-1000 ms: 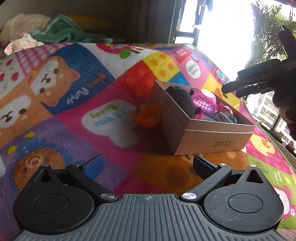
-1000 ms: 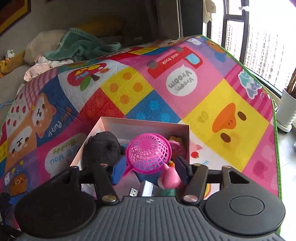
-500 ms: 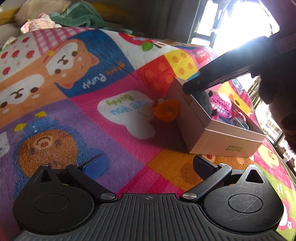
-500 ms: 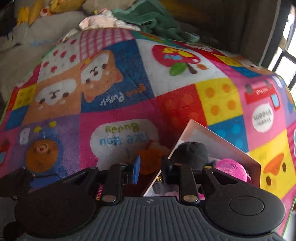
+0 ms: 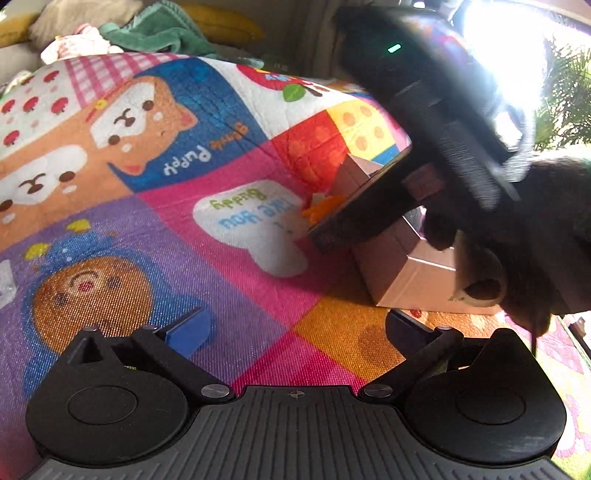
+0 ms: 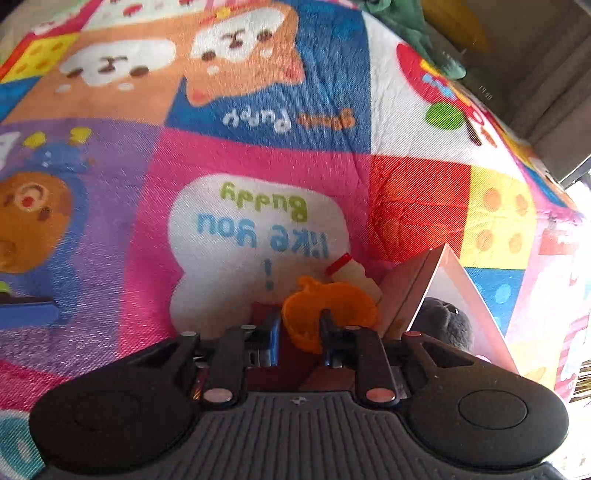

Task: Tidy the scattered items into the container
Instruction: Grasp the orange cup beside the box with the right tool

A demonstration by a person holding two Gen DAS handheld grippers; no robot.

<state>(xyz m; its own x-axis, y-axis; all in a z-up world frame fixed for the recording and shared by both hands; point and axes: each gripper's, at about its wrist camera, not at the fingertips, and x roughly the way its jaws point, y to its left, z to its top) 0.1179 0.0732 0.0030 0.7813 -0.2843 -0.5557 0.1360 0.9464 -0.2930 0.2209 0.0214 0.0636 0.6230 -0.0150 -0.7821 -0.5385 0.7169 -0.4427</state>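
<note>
An orange toy cup (image 6: 325,314) lies on the play mat beside the left wall of the pink cardboard box (image 6: 410,295). A small white toy with a red end (image 6: 351,271) lies just behind it. My right gripper (image 6: 299,332) is low over the cup, its jaws partly open around the cup's near rim. In the left wrist view the right gripper's body hides most of the cup (image 5: 321,208) and box (image 5: 402,273). My left gripper (image 5: 291,325) is open and empty above the mat, in front of the box.
A grey plush toy (image 6: 443,323) lies inside the box. The colourful play mat (image 5: 147,184) covers the floor. Cushions and a green cloth (image 5: 159,29) are piled at the far edge. A bright window stands at the right.
My right gripper has swung from above the box down to the orange cup at the box's left side and narrowed its jaws. My left gripper has shifted only slightly.
</note>
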